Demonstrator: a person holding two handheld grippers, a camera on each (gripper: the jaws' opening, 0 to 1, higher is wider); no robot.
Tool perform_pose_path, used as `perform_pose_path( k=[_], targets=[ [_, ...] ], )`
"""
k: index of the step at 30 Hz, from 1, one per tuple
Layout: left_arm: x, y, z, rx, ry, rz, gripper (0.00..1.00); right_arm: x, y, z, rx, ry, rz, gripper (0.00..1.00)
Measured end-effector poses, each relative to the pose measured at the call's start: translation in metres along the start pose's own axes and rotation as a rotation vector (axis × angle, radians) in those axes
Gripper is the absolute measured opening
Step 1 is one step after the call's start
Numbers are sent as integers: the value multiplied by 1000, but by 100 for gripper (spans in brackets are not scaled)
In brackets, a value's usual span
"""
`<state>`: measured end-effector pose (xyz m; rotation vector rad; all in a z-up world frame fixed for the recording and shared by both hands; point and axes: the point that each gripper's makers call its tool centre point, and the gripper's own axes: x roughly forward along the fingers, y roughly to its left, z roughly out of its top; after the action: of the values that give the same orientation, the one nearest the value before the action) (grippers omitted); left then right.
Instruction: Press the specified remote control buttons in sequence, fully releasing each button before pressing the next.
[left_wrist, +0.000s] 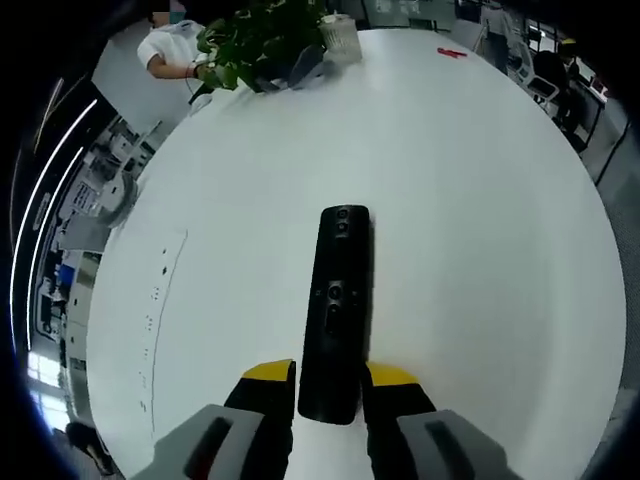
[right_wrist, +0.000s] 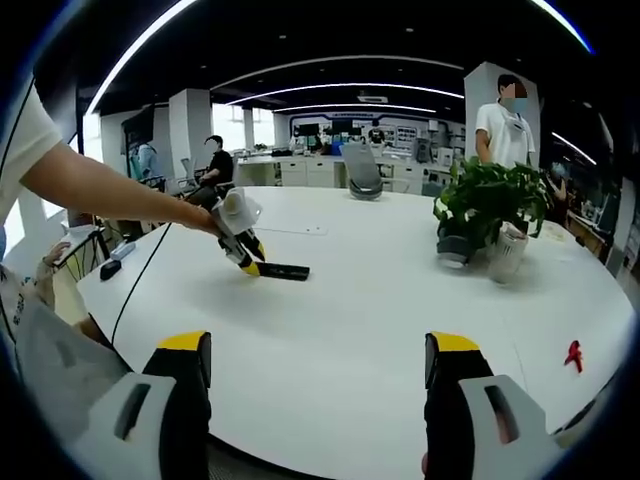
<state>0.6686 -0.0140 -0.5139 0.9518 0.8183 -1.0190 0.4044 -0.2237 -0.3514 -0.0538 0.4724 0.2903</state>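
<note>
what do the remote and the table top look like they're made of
Remote: probably hard plastic, black, mostly matte with a slight sheen along its edges. Table: a smooth white top, likely laminate or painted board; it reflects soft light but shows no grain, so the core can't be told.

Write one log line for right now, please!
left gripper: shut on remote | right gripper: open, hovering | table: white

No legible text

No lettering, brand or number can be read; the markings on the remote control (left_wrist: 336, 310) are too small to be made out.
</note>
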Motion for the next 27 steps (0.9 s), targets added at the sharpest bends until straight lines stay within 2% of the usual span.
perform_pose_path(
  k=[2,5,9,11,13,17,21,23,26,27],
  targets=[
    [-2,0,-3,-72,2,13,32,0,1,0,-4,-3,2,92],
    [-9,-2,-8,-126,-7,28,41,0,2,1,-8,-6,7,92],
    [-30,-4,-3,-228,-100,63,46,0,4,2,-10,-8,14,92],
    [-44,-3,-1,-244,-141,116,52,-1,5,2,-9,-10,18,92],
    [-65,-8,1,-264,-195,159,52,-1,6,3,-11,-17,25,92],
    [-111,-28,3,-385,-333,209,58,-2,7,5,-9,-27,32,92],
    [-154,-52,1,-445,-415,269,62,-4,8,8,6,-43,38,93],
    [-166,-61,0,-471,-435,268,67,-4,8,9,7,-48,42,93],
    [-187,-75,0,-528,-483,287,69,-5,9,9,-2,-52,45,93],
    [-197,-82,2,-549,-512,295,71,-5,9,10,-2,-56,45,93]
  ],
)
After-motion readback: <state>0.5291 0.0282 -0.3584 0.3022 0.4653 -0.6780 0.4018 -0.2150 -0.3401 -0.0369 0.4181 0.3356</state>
